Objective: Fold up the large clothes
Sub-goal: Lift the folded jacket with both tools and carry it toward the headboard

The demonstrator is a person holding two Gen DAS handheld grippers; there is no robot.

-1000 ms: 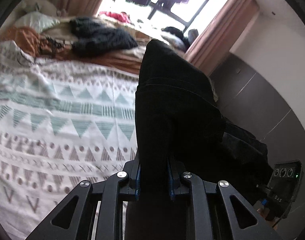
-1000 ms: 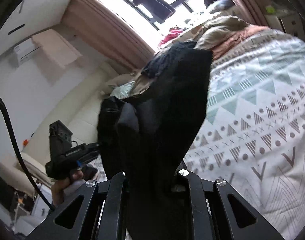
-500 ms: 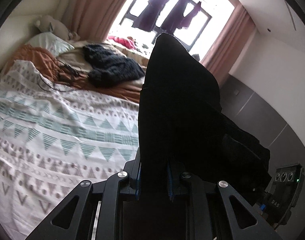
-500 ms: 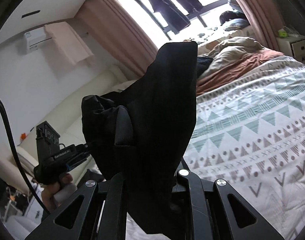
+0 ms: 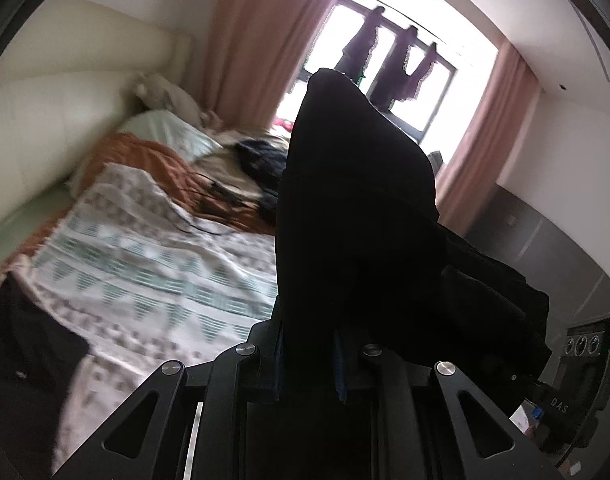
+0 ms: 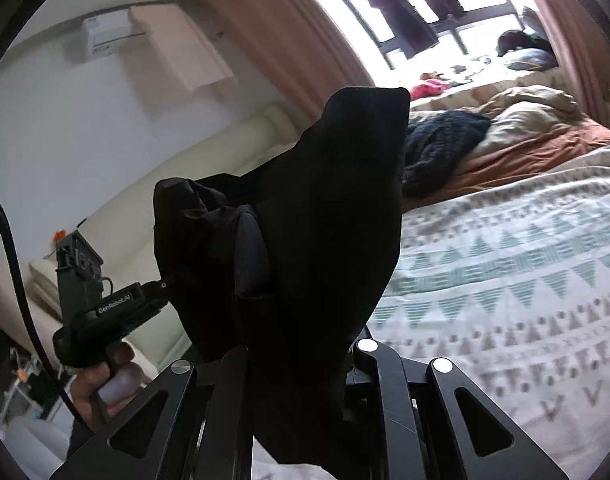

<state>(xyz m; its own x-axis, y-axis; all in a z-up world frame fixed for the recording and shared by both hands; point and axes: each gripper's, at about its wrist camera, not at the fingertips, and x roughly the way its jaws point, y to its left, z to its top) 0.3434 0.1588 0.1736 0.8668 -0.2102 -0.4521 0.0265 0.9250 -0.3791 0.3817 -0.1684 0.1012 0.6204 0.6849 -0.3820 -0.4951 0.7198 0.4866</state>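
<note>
A large black garment (image 5: 357, 208) hangs bunched in the air above the bed, held by both grippers. My left gripper (image 5: 309, 360) is shut on one fold of it, and the cloth stands up between its fingers and hides their tips. In the right wrist view my right gripper (image 6: 301, 360) is shut on another fold of the same black garment (image 6: 325, 200). The left gripper's body (image 6: 105, 308), held by a person's hand (image 6: 101, 376), reaches into the cloth from the left. The two grippers are close together.
Below lies the bed with a patterned white and green quilt (image 5: 165, 272) (image 6: 505, 280). A dark knitted garment (image 6: 441, 148) and a brown blanket (image 6: 525, 152) lie near its far end. A dark cloth (image 5: 25, 360) lies at the lower left. A cream headboard (image 5: 45, 120) and curtained window (image 5: 385, 60) stand behind.
Both grippers have risen and swung with the black garment still held. The bed has sunk lower in both views, and more of the walls, headboard and window shows.
</note>
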